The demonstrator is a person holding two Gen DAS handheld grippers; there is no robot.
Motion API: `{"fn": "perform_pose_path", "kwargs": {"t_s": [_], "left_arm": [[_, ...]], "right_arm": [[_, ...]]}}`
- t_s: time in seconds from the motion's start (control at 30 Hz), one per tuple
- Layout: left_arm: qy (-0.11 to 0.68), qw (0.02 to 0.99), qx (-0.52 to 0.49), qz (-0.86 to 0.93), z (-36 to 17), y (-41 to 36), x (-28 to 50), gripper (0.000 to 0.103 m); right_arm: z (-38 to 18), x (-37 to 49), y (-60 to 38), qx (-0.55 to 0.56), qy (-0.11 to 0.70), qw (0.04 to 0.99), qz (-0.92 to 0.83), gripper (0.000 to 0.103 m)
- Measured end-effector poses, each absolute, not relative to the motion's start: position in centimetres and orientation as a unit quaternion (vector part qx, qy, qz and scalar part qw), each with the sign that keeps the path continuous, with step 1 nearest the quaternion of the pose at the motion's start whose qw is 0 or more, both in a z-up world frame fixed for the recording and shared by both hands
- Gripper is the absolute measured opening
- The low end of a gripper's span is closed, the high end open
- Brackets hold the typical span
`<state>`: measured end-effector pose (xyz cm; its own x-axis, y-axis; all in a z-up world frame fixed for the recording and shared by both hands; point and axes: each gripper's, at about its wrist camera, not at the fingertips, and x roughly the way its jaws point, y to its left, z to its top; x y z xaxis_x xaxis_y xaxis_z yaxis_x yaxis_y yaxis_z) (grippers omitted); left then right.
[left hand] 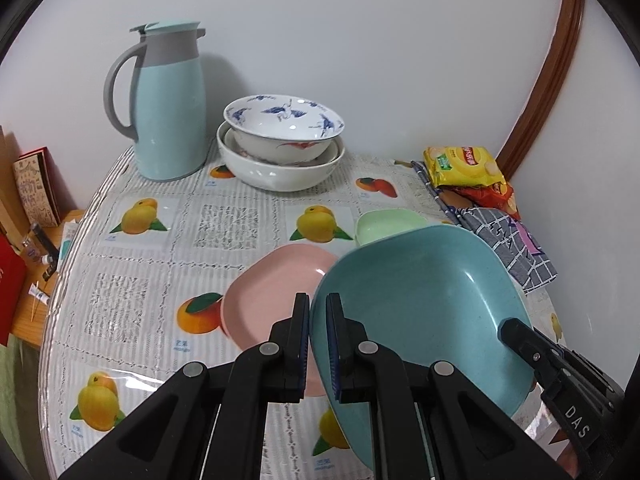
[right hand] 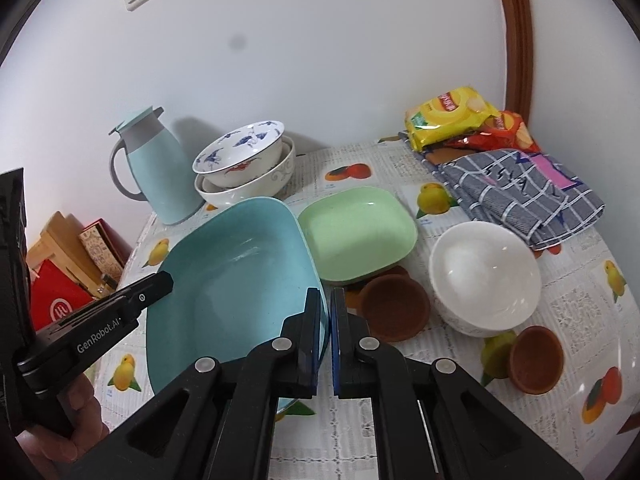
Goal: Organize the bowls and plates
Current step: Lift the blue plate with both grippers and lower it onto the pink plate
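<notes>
My left tongs (left hand: pixel 318 344) and my right tongs (right hand: pixel 328 340) are each nearly closed, clamped on opposite rims of one blue plate (right hand: pixel 236 280). It is a deep, rounded-square dish of matte, faintly speckled plastic, held tilted above the desk (left hand: pixel 132 264), filling the lower right of the left wrist view and the lower centre of the right wrist view.

In the right wrist view, going left to right: boxes and a red carton (right hand: pixel 56 300) sit low at the left edge, beyond the desk's rim. A pale blue jug (right hand: pixel 156 172) with a grey handle stands upright at the back. Just beside it is a stack of glossy china bowls (right hand: pixel 244 172), the top one painted with blue birds and sitting tilted. A green plate (right hand: pixel 360 232), the same rounded-square shape, lies flat at centre, close beside the blue plate's far rim. Two small brown round saucers (right hand: pixel 394 306) lie in front of it and at lower right. A smooth white bowl (right hand: pixel 486 276) stands between them. A folded checked cloth (right hand: pixel 520 196) and yellow and red snack packets (right hand: pixel 452 118) fill the upper right corner.

In the left wrist view a pink plate (left hand: pixel 272 288) lies flat below the blue one, at centre. The desk wears a shiny plastic cover printed with fruit; open surface lies at centre left.
</notes>
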<state>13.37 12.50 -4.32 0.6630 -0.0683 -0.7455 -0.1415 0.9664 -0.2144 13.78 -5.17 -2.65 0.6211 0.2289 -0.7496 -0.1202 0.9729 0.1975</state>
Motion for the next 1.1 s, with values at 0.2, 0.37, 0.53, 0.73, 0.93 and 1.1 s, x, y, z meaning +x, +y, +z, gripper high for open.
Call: {"fn": "perform_pose_path", "kwargs": {"t_s": [0.2,0.37,0.53,0.73,0.93,1.1], "left_arm": [[0.427,0.891,-0.146,0.043,-6.3,14.8,13.6,0.009],[0.443,0.882,-0.154,0.052,-8.2,15.9,13.9,0.009],[0.458,0.873,-0.16,0.056,-10.0,16.3,14.3,0.009],[0.462,0.869,-0.168,0.057,-10.7,16.9,15.2,0.009],[0.458,0.869,-0.173,0.069,-10.6,17.8,16.0,0.009],[0.459,0.866,-0.177,0.089,-11.3,18.8,16.4,0.009]], "right_arm": [[-4.1,14.7,-3.4,0.058,0.443,0.887,0.118,0.005],[-5.7,15.5,-1.8,0.046,0.459,0.877,0.131,0.005],[-7.5,16.1,-1.0,0.036,0.478,0.868,0.133,0.005],[-8.6,17.3,-0.7,0.032,0.49,0.86,0.137,0.005],[-8.1,18.8,0.3,0.017,0.483,0.863,0.149,0.005],[-8.3,20.2,1.5,0.002,0.482,0.859,0.173,0.005]]}}
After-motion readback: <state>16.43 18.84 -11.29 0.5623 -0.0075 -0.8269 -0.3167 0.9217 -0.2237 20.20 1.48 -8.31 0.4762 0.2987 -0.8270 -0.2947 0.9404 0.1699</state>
